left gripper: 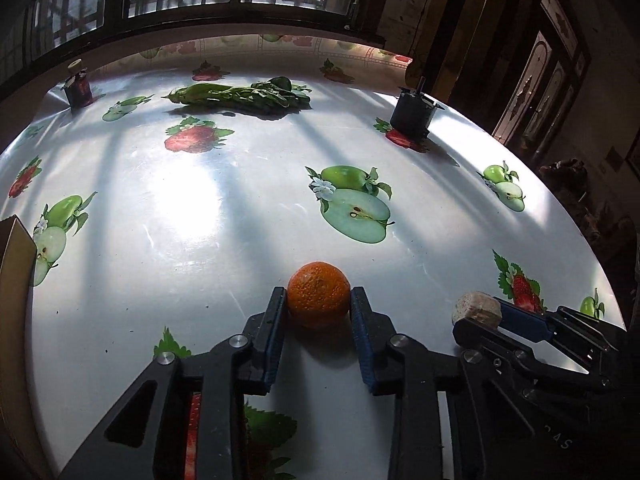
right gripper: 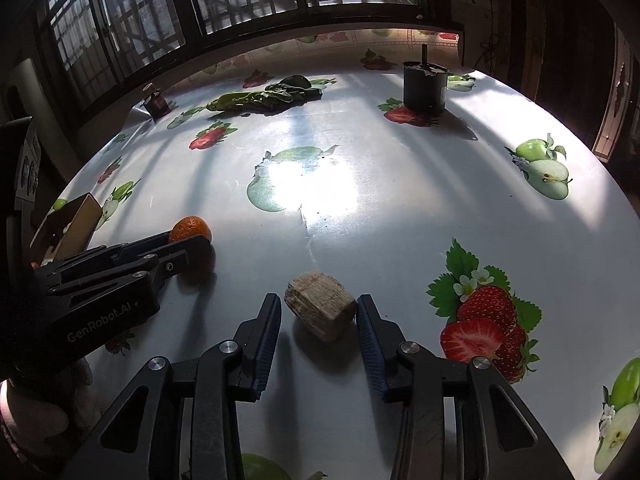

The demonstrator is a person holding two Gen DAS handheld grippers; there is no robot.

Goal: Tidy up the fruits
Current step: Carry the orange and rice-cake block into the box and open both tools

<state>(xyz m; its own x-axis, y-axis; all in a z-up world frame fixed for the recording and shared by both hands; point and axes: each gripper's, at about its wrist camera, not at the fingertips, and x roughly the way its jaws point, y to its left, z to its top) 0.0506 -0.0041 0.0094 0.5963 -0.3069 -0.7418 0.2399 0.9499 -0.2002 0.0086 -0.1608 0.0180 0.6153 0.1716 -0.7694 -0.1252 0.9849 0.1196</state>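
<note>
Sitting clamped between left jaws: orange (left gripper: 318,294).

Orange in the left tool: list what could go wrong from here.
1. The left tool grips the orange only at its fingertips, so the round fruit could squirt forward off the pads when lifted.
2. The right tool sits close beside it, around the brown wooden chunk; lifting both at once risks the tools knocking together.
3. The glossy tablecloth looks slick, so a dropped orange might roll away.

The cardboard box (left gripper: 14,280) is cut off by the left edge, its contents unseen.
</note>
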